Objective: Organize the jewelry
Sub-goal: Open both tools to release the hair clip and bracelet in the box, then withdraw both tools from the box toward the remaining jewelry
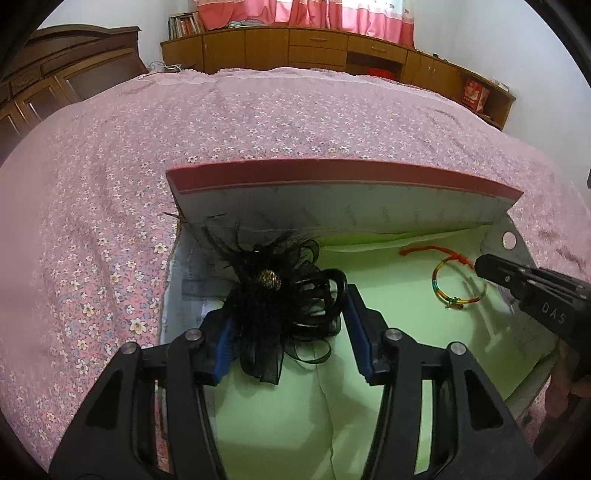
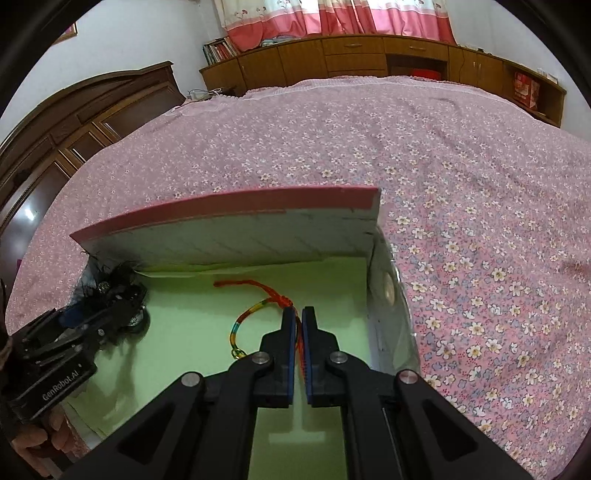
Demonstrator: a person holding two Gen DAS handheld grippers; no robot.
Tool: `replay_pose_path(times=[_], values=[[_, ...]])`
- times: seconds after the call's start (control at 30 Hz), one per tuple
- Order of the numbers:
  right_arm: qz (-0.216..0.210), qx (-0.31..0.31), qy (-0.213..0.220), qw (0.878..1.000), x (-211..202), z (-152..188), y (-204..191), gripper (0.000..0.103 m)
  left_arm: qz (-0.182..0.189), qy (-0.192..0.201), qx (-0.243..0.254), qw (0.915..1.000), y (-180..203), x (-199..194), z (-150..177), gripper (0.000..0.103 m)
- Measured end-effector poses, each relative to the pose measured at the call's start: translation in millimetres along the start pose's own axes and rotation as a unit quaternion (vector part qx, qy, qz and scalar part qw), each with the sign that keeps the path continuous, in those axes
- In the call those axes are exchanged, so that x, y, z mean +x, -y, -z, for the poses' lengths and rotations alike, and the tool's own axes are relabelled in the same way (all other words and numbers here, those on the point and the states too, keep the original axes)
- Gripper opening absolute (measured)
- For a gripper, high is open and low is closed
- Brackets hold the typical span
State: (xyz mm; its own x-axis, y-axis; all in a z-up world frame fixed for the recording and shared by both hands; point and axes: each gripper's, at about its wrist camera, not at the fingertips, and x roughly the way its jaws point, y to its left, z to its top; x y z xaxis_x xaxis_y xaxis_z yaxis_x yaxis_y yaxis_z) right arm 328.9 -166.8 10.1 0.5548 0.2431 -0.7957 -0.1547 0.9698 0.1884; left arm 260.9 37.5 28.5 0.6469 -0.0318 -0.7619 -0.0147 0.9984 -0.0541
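Observation:
An open box with a pink-edged raised lid and a light green lining lies on the bed. A black feather-and-ribbon hair ornament with a gold bead sits at the box's left side, between the blue pads of my left gripper, whose jaws stand wide around it. A rainbow cord bracelet with red string lies at the box's right. My right gripper is shut on the bracelet, pinching its red string. The left gripper also shows in the right wrist view.
The box rests on a bed with a pink floral cover. A dark wooden headboard stands at the left. Wooden cabinets and pink curtains line the far wall. The box's right wall stands beside my right gripper.

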Motion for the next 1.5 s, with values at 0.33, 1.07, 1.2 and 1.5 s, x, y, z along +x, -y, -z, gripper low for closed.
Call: replay_pose_path(times=[0.33, 1.07, 1.2, 1.5], values=[[-0.019, 0.013, 0.039, 0.999, -26.5, -1.4, 2.2, 0.046, 0.028, 0.033, -0.017, 0.9989, -3.9, -22.8, -1.6, 0.055], [-0.065, 0.004, 0.154, 0.986, -134.7, 49.7, -21.0, 0.068, 0.03, 0.12, -0.04, 0.9916, -5.3, -114.5, 32.7, 0.057], [-0.07, 0.002, 0.174, 0.982, -154.7, 65.8, -26.0, 0.072, 0.03, 0.133, -0.04, 0.9899, -3.4, -131.8, 45.4, 0.057], [-0.064, -0.013, 0.19, 0.98, -186.6, 100.4, -33.9, 0.078, 0.029, 0.142, -0.045, 0.9884, -1.3, -159.9, 73.5, 0.058]])
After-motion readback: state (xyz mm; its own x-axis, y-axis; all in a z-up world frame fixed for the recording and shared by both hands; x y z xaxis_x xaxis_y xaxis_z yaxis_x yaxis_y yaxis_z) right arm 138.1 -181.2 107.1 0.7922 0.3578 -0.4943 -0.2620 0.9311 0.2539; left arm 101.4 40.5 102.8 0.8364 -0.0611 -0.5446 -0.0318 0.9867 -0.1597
